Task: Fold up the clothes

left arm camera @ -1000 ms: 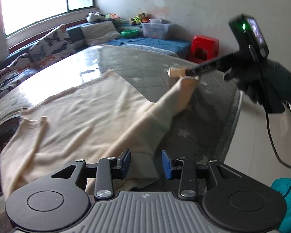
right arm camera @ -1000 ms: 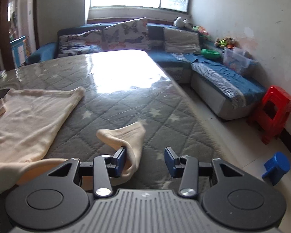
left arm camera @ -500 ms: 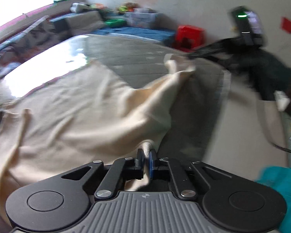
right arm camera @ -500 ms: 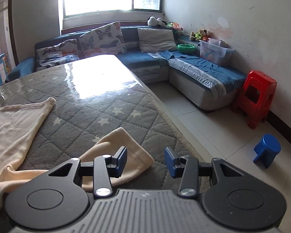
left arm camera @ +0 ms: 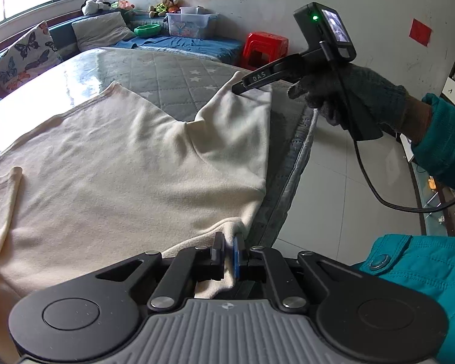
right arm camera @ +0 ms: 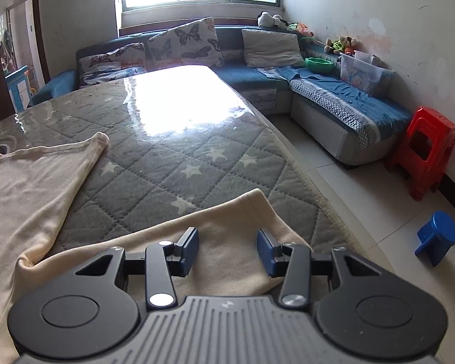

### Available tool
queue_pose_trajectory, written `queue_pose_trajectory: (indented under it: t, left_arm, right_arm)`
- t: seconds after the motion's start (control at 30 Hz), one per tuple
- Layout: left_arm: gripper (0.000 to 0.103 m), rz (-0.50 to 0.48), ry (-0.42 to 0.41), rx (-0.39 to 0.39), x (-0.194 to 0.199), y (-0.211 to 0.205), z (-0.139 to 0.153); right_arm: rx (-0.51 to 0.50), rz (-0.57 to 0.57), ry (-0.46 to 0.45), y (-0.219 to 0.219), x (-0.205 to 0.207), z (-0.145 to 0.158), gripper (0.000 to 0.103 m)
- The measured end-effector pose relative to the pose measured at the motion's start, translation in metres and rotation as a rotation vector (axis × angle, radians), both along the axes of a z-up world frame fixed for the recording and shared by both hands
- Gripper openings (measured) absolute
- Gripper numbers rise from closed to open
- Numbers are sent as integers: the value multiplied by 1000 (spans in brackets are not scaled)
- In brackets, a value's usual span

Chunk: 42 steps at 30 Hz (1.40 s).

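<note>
Left wrist view first: my left gripper (left arm camera: 228, 251) has its jaws pinched together on a bunched corner of the cream garment (left arm camera: 112, 163), right at the near edge of the table. From that pinch the cloth spreads away to the left over the quilted grey star-patterned table cover (left arm camera: 166, 72), and one flap runs up along the table's edge to my right gripper (left arm camera: 238, 88), held in my gloved right hand (left arm camera: 358, 100) with a teal sleeve (left arm camera: 443, 145) behind it (its tips are at the flap's far corner, though I cannot tell from here whether they touch it).

Seen from the right wrist, that gripper's blue-padded fingers (right arm camera: 188, 250) stand apart over the cream flap, clamping nothing. Farther left, the garment's body lies flat on the cover. Beyond the table are a blue sofa (right arm camera: 333, 91) with butterfly cushions (right arm camera: 185, 42), a red plastic stool (right arm camera: 424, 148) and a small blue stool (right arm camera: 438, 236) on the floor.
</note>
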State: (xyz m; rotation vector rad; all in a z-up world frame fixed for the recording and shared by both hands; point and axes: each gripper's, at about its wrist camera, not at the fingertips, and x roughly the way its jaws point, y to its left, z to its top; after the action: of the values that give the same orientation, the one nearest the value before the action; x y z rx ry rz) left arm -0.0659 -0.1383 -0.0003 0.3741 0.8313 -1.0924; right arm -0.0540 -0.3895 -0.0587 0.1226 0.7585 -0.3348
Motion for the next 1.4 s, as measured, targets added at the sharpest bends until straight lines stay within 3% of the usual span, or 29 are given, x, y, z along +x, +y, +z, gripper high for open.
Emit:
queue_pose_trajectory:
  t: [0.37,0.47,0.57,0.63,0.87,0.97,1.1,1.2,1.27,1.4]
  left_arm:
    - [9,9,43,-43,1,-9,0]
    - [10,49,54,-71,7,3,9]
    - [27,134,18,-95,16,21,21]
    - [30,220,-25,-89,30,30,26]
    - [30,554,-190,16,99,44,27]
    - [30,623,-230,58,120,43,20]
    - [30,643,-223,69,129,44,11]
    - [27,658,-218,78,137,44,4]
    - [9,668,-215,84,142,44,0]
    - [3,708,-210,32,143,60,4]
  right_arm:
    - [-62,-35,-4,-26,40,-6,44]
    - [-70,-33,14,-28,49,-4,44]
    - [-76,-10,23,-26,51,-2,44]
    - [-74,4,25,-24,51,-1,44]
    - [-77,122,-10,11,53,15,45]
    - [-81,200,-28,32,55,21,46]
    - [-94,348,-50,74,59,31,51]
    - [-92,417,-61,96,60,35,51]
    - [-94,455,-62,109,62,35,51]
    - [-113,508,-49,131,59,29,52]
